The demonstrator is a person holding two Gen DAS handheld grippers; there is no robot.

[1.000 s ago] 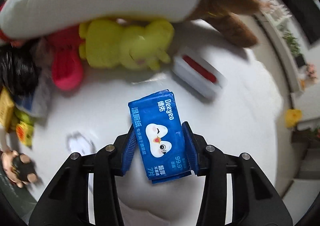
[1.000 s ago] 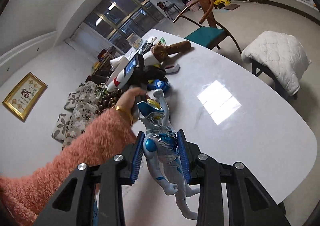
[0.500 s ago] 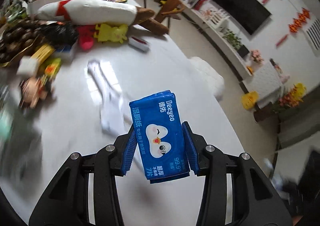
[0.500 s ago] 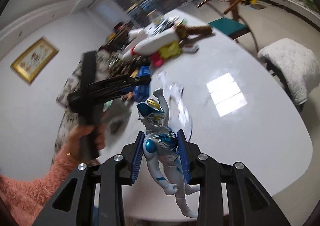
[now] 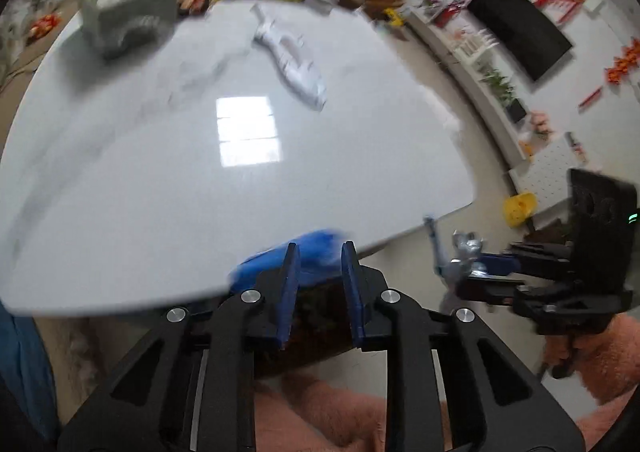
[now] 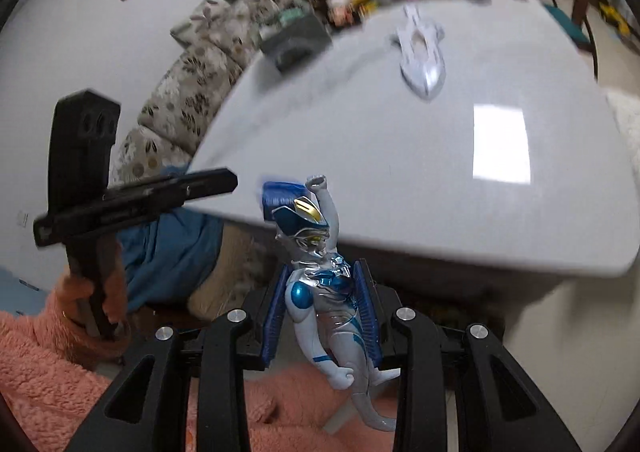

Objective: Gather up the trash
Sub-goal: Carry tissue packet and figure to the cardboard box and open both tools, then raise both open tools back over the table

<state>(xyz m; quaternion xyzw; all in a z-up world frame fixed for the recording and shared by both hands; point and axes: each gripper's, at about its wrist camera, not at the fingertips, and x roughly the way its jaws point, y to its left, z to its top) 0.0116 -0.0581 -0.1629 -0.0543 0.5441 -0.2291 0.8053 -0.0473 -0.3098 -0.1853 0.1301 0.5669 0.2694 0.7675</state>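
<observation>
White marble surface is showing toys piled at its far end. Left hand-held gripper, jaws pressed together and empty, is hanging past the near edge with the blue pack blurred just beyond. Right hand-held gripper is pinching a figure; next comes dropping it alongside

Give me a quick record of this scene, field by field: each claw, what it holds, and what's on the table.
Left claw: shut, nothing between its pads
Blue pack: blurred, just past that claw's tips, by the table's near edge
Right claw: shut on the silver-and-blue toy figure, off the table's edge
Table: white, glossy; white toy and grey box lie apart near the far clutter
</observation>
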